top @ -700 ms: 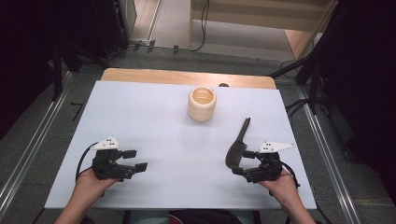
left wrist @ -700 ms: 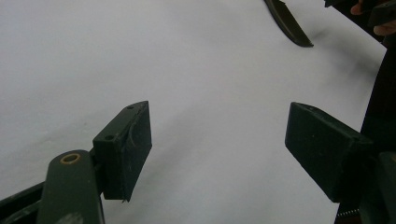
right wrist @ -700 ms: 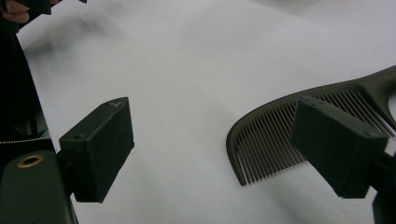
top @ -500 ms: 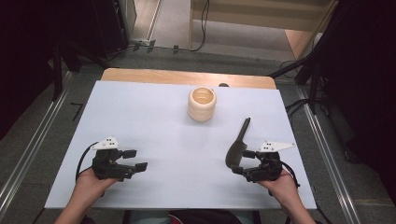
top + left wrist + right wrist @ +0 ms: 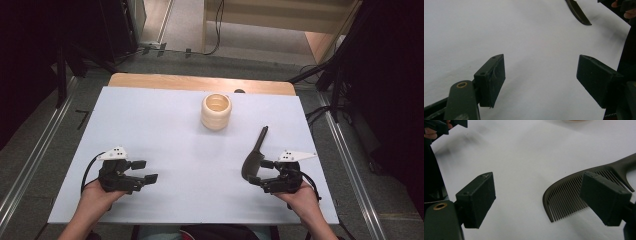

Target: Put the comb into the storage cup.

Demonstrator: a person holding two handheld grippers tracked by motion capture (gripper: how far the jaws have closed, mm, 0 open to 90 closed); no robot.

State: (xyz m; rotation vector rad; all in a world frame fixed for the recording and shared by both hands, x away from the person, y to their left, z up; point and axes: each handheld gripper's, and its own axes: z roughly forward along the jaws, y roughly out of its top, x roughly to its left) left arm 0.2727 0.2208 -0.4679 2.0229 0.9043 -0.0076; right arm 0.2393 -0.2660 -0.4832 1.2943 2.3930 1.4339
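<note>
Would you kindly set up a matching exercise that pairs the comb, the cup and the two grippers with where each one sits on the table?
Things:
1. comb
2. cup
3. left gripper
4. right gripper

Places or states:
A. upright near the far middle of the white table
B. open above bare table at the near left
C. lying flat, dark, teeth end toward the person
D. open at the near right, right beside the comb's teeth

Pairs: 1-C, 2-A, 3-B, 4-D
</note>
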